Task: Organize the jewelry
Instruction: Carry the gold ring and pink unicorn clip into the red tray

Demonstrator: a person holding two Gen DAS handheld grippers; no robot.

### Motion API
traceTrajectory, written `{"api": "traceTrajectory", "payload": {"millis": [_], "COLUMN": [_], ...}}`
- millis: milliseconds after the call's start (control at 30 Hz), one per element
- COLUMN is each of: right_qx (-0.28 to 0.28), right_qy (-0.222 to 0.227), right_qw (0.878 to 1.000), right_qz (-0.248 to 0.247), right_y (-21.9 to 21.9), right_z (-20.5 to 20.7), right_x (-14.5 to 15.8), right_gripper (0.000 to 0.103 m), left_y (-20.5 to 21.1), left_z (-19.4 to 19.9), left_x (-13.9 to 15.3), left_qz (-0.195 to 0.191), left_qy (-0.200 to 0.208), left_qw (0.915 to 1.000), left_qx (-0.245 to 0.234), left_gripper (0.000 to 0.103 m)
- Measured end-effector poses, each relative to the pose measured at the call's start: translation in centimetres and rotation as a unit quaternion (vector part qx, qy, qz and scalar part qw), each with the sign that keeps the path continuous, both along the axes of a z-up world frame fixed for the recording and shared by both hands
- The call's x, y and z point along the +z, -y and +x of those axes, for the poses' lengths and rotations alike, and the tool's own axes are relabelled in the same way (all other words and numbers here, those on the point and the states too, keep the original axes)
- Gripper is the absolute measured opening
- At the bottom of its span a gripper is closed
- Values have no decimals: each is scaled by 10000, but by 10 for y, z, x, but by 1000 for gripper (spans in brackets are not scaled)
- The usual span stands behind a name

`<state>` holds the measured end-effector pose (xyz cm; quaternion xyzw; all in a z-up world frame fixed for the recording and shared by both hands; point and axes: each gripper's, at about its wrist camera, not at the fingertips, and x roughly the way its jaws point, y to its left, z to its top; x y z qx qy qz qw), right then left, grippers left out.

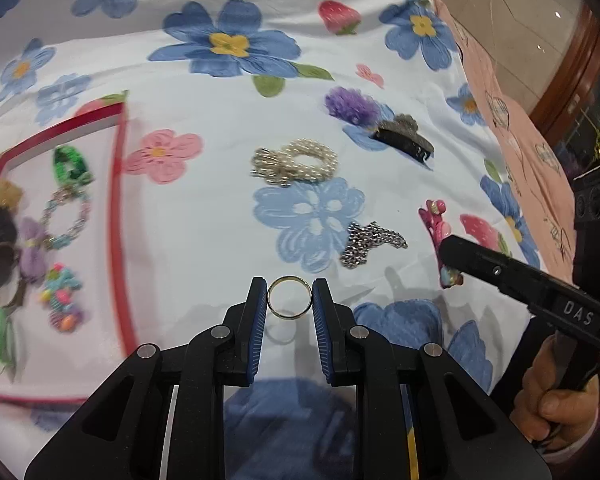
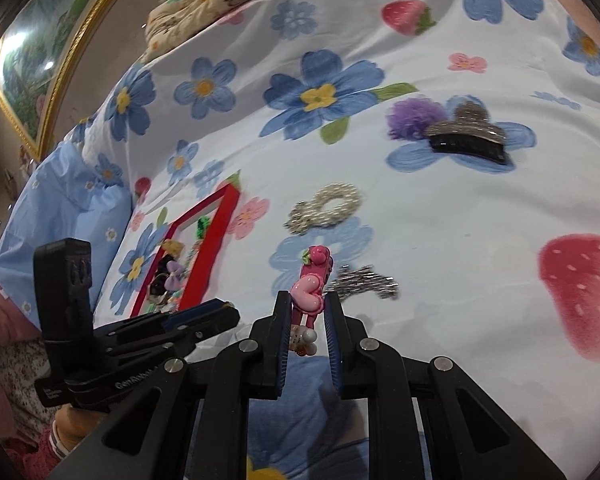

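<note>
Left claw [image 1: 289,300] nearest me, blue pads pinching a thin gold ring [image 1: 289,298] across its width, ring upright between the tips and, going by the shadow under it, lifted off the bedsheet [image 1: 220,128]. I'd judge the ring very light, stiff and slick, so it could pop out sideways if I squeeze harder or tilt; holding it across the band as now seems right

Right claw [image 2: 305,312] has its fingers either side of a pink hair clip [image 2: 310,292] with a heart on it; the clip stands on end between the pads and looks gripped, though the right pad's contact is hard to tell. Hard plastic, light, glued-on charms probably fragile, so hold the bar, not the decorations

Further out, loose on the sheet: silver chain [image 1: 370,244], limp and likely to slide, then pearl bracelet [image 1: 296,160], then black hair claw [image 1: 404,140] touching a purple pompom [image 1: 350,106]

Red-edged tray [image 1: 118,216] sits well left of both claws, already holding several pieces, blurred
</note>
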<state>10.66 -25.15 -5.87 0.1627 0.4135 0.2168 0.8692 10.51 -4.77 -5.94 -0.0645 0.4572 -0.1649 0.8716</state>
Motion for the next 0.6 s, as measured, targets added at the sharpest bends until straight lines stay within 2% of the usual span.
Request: {"api": "traceTrajectory", "payload": {"millis": [267, 600], "right_qx": [394, 929], "right_qy": [6, -32], "right_qw": [9992, 9957], "right_qz": [7, -37], "right_y": [-33, -80], "right_z": [-4, -7], "right_x": [6, 5], "right_gripper": [17, 17], "left_y": [-40, -105], "left_z": [-19, -41], "left_x": [9, 14], "left_qz": [-94, -217], "left_qy": [83, 139], "left_qw": [9994, 9946], "left_qx": [327, 1003], "left_gripper": [21, 21]}}
